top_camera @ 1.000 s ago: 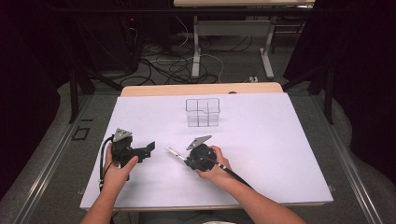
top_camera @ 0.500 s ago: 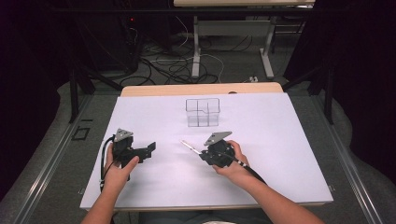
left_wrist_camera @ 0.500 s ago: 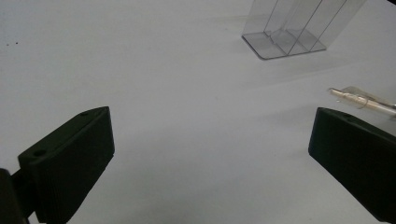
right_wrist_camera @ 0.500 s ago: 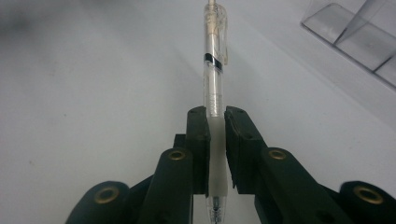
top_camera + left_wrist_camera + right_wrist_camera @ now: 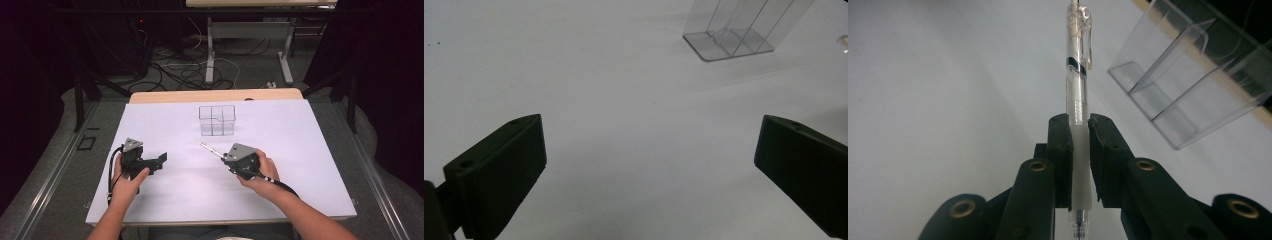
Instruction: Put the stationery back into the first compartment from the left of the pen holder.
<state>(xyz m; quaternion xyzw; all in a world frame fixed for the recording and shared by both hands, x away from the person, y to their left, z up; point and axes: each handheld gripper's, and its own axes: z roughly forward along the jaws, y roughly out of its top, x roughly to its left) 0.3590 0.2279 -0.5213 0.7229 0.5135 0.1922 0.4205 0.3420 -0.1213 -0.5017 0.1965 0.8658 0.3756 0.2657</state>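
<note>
1. The clear plastic click pen (image 5: 1077, 75) is clamped at its grip section in the right gripper (image 5: 1079, 130), above the white table (image 5: 310, 150) near its middle, short of the clear divided plastic organizer (image 5: 217, 120).
2. It looks light, stiff and slick; gripping mid-barrel seems wise.
3. The left gripper (image 5: 649, 165) has its jaws wide apart, empty.

text: none legible | labels: none (pen (image 5: 1077, 75) bears only a black band)

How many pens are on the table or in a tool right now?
1. The clear pen is clamped in the right tool, lifted above the white table, short of the clear organizer. Its compartments look empty.
</note>
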